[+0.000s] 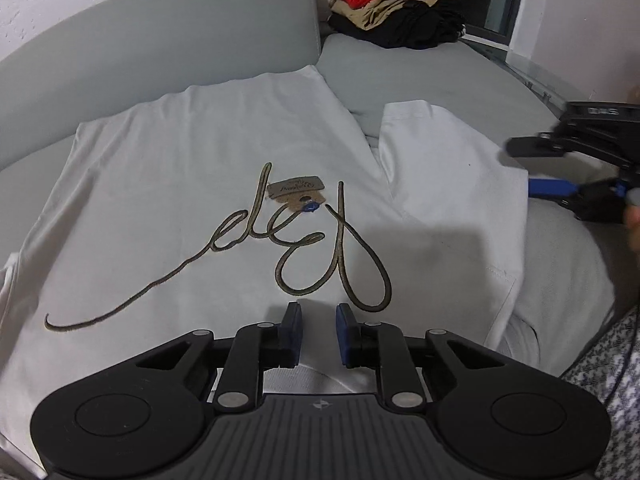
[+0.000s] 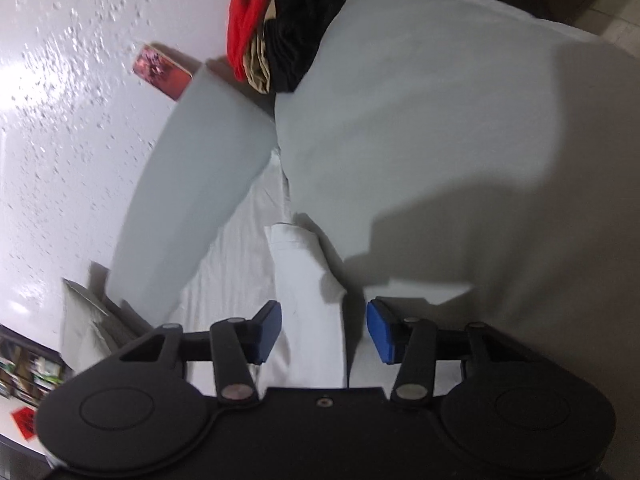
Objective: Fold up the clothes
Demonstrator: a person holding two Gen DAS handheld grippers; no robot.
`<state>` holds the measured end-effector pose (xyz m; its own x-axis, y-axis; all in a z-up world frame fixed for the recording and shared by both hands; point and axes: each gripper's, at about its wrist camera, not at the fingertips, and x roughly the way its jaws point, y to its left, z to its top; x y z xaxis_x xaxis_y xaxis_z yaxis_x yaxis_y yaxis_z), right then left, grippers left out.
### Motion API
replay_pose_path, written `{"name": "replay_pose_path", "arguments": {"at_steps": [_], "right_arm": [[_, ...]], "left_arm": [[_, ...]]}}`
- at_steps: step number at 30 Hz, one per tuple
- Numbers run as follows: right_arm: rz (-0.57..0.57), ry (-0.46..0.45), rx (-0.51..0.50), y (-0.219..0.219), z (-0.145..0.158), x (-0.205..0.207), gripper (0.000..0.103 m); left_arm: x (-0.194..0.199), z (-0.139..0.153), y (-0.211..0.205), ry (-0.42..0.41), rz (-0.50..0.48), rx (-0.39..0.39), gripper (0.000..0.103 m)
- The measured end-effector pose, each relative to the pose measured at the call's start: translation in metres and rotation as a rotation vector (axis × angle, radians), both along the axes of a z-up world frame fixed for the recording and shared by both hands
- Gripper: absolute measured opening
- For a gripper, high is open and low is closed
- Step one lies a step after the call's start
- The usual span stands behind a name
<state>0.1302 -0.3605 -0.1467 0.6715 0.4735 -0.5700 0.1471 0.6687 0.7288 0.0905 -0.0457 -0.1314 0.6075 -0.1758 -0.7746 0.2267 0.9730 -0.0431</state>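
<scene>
A white T-shirt [image 1: 200, 184] with gold script stitching and a brown paper tag [image 1: 294, 194] lies spread flat on a grey sofa seat. My left gripper [image 1: 319, 332] hovers over its near edge, by the collar. Its jaws stand a narrow gap apart with nothing between them. The shirt's right sleeve [image 1: 448, 168] lies folded out to the right. My right gripper [image 1: 536, 168] is above that sleeve's outer edge, open. In the right wrist view, which is rolled to one side, the sleeve [image 2: 304, 280] runs between the pads of the right gripper [image 2: 324, 332], which do not press on it.
A pile of red, tan and black clothes [image 1: 400, 4] sits at the far end of the seat [image 2: 272, 40]. The grey backrest [image 1: 160, 32] runs along the left, against a white wall. A person's patterned garment [image 1: 612, 360] shows at the lower right.
</scene>
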Motion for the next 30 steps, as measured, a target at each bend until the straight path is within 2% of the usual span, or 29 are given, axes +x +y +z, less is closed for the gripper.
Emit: {"name": "replay_pose_path", "arguments": {"at_steps": [2,3,4,5,6,7,9,12,15,18,20,24,25,27,28,30], "right_arm": [[0.003,-0.017,-0.048,0.009,0.000,0.009,0.046],[0.001,-0.026,-0.076,0.014,0.001,0.013,0.040],[-0.008,-0.035,-0.101,0.018,0.002,0.015,0.026],[-0.029,-0.041,-0.116,0.020,0.002,0.015,0.016],[-0.051,-0.044,-0.109,0.019,0.001,0.016,0.007],[-0.071,-0.047,-0.087,0.017,-0.001,0.015,0.004],[-0.112,-0.098,-0.082,0.013,0.004,0.007,0.003],[-0.180,-0.177,-0.270,0.018,0.020,-0.016,0.002],[-0.219,-0.158,-0.417,0.030,0.024,-0.039,0.002],[-0.206,-0.106,-0.541,0.046,0.020,-0.045,0.002],[-0.218,-0.111,-0.535,0.044,0.021,-0.046,0.004],[-0.294,-0.145,-0.369,0.024,0.023,-0.047,0.015],[-0.330,-0.169,-0.363,0.020,0.026,-0.049,0.016],[-0.417,-0.237,-0.424,0.020,0.036,-0.055,0.018],[-0.426,-0.282,-0.453,0.023,0.041,-0.058,0.018],[-0.280,-0.359,-0.482,0.044,0.047,-0.060,0.018]], "left_arm": [[0.001,0.000,0.003,0.010,0.012,-0.022,0.018],[0.002,-0.001,0.004,0.013,0.017,-0.030,0.018],[0.001,-0.001,0.004,0.011,0.018,-0.027,0.019],[0.000,-0.001,0.003,0.009,0.019,-0.025,0.019],[0.000,-0.001,0.002,0.006,0.020,-0.022,0.019],[-0.001,0.000,0.001,0.003,0.018,-0.015,0.019],[-0.003,0.001,0.000,-0.003,0.012,-0.010,0.018],[-0.008,0.003,0.001,-0.011,-0.037,-0.042,0.017],[-0.015,0.000,-0.007,-0.028,-0.070,0.003,0.017],[-0.019,-0.002,-0.014,-0.048,-0.088,0.066,0.017],[-0.021,0.000,-0.013,-0.050,-0.089,0.075,0.017],[-0.029,0.012,0.005,-0.089,-0.050,0.016,0.019],[-0.031,0.015,0.010,-0.108,-0.033,0.002,0.019],[-0.032,0.021,0.022,-0.143,0.017,-0.013,0.023],[-0.031,0.023,0.025,-0.153,0.048,-0.018,0.023],[-0.024,0.022,0.033,-0.148,0.108,-0.021,0.023]]}}
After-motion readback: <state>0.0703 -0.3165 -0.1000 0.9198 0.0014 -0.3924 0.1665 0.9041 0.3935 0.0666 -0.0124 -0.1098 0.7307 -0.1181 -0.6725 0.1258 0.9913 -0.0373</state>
